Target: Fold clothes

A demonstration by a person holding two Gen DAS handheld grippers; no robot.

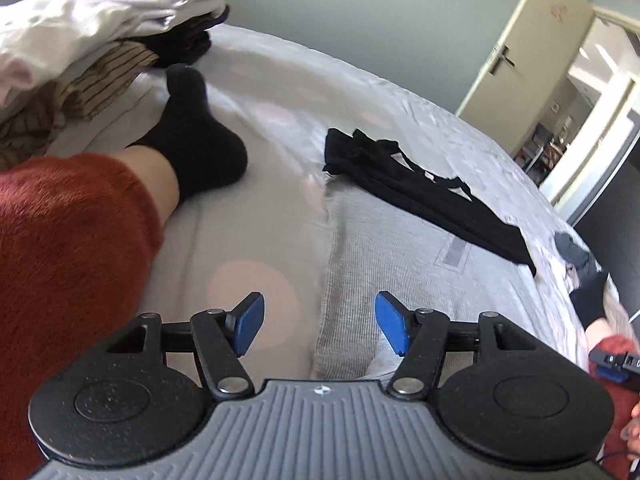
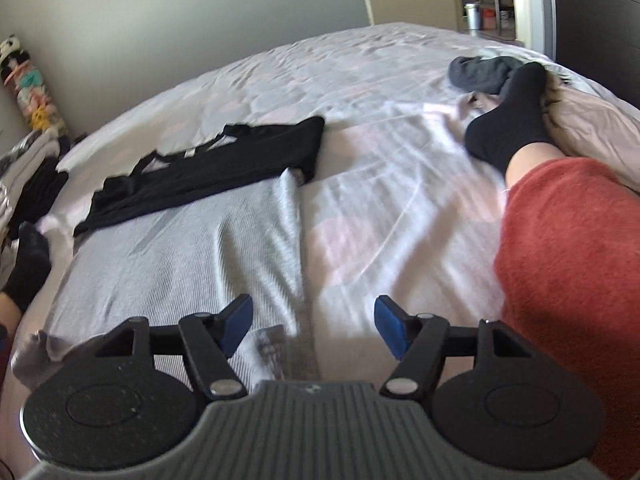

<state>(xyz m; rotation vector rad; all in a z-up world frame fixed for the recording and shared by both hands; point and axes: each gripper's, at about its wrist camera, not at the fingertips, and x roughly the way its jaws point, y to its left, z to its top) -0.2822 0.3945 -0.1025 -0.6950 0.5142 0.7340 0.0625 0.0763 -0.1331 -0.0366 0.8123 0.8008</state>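
Note:
A grey ribbed garment lies flat on the bed; it also shows in the right wrist view. A black folded garment lies across its far end, also in the right wrist view. My left gripper is open and empty, just above the grey garment's left edge near its front. My right gripper is open and empty, above the garment's right edge near its front. Neither gripper holds cloth.
The bed sheet is pale with pink dots. The person's legs in red trousers and black socks lie on both sides. A clothes pile sits far left. A dark grey cloth lies far right. An open door stands beyond.

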